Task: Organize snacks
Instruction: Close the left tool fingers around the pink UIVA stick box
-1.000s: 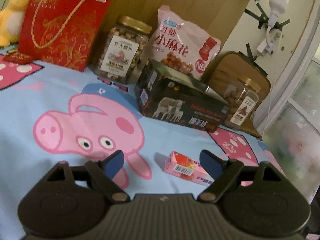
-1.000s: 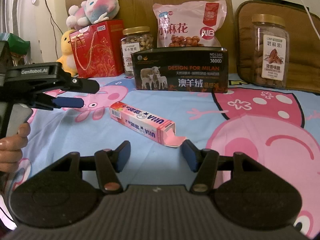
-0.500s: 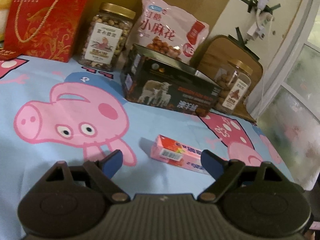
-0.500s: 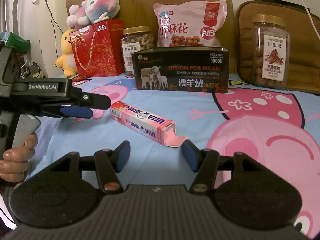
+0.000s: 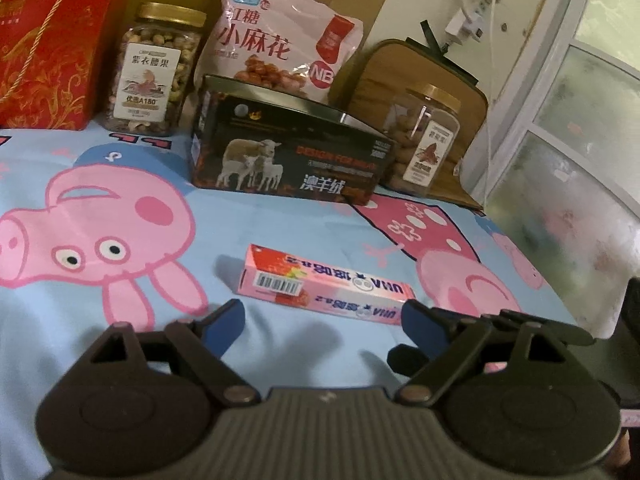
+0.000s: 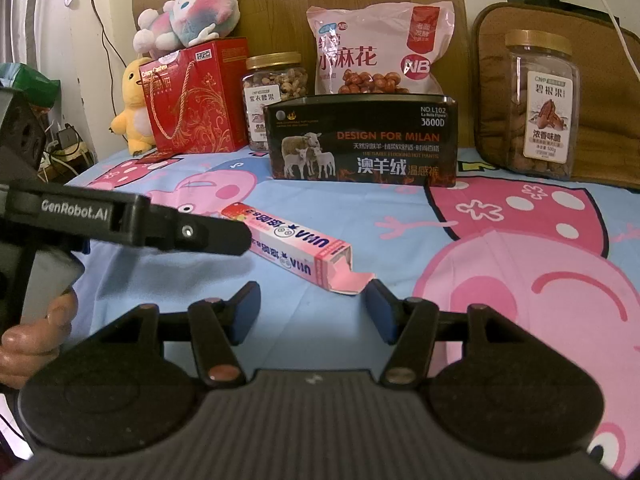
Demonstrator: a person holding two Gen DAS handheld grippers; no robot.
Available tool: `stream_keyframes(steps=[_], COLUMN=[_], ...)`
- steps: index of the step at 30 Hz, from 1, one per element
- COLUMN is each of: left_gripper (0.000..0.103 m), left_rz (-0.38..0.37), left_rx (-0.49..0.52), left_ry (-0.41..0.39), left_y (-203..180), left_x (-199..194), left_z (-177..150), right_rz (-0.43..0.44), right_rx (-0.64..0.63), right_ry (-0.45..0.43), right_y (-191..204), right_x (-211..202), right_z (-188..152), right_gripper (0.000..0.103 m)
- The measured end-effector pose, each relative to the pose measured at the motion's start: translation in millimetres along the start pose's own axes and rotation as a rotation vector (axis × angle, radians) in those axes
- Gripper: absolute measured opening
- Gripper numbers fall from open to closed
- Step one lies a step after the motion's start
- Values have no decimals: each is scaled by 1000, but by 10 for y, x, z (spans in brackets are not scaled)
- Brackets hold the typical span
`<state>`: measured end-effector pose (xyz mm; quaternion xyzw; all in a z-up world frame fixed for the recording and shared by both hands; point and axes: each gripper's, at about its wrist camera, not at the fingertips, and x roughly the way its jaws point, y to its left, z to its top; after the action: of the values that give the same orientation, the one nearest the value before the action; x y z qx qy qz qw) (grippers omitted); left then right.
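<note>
Right wrist: candy box (image 6: pixel 294 254) flat, open end rightward

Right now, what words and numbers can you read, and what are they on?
"DESIGN FOR MILAN", "NO.L102", "3800D": black box.
"NB", "小麻花": pink snack bag.
"CNP", "碧根果": right jar.
"优选A180": left jar.
"GenRobot.AI": left gripper.
"UHA", upside down: pink carton.
Red gift bag: blurred.

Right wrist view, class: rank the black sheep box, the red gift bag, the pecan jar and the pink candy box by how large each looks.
1. Black sheep box
2. Red gift bag
3. Pecan jar and pink candy box: these look alike in size, and the candy box lies nearer the camera, so no ranking between them.
</note>
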<state>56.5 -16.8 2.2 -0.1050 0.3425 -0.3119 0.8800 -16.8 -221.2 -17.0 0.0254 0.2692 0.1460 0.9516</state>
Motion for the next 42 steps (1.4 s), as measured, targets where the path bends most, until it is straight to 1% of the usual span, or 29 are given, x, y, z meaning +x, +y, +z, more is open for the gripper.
stream_keyframes(steps=[7,11,15,18,20,23,27,28,30,35,42], left_gripper=[87,87,87,89,90,90,90,90,91,91,91], left_rz=[-15,-16,18,54,75,92,83,76,80,53,40], left_rx=[-25,-46,-67,-110,-132,-143,-146,-142,-99,-25,21], left_ry=[-10,-32,-74,-110,-119,-112,-57,-42,-38,-14,-1], left_y=[46,87,162,275,338,394,411,393,310,143,38], left_x=[-36,-92,-191,-271,-282,-246,-89,-47,-15,41,62], left_z=[1,15,72,136,183,222,215,201,177,115,66], right_rz=[-2,-4,-6,-8,-8,-10,-11,-12,-12,-14,-20], right_rx=[-8,-11,-17,-21,-23,-26,-29,-30,-30,-33,-40], right_ry=[2,3,4,5,5,5,6,6,6,7,8], right_y=[3,9,14,20,20,27,28,30,31,36,49], right_x=[2,5,6,5,6,9,12,12,14,14,18], right_z=[0,0,0,0,1,-1,-4,-5,-4,-5,-4], right_gripper=[61,61,61,61,61,61,61,61,61,61,61])
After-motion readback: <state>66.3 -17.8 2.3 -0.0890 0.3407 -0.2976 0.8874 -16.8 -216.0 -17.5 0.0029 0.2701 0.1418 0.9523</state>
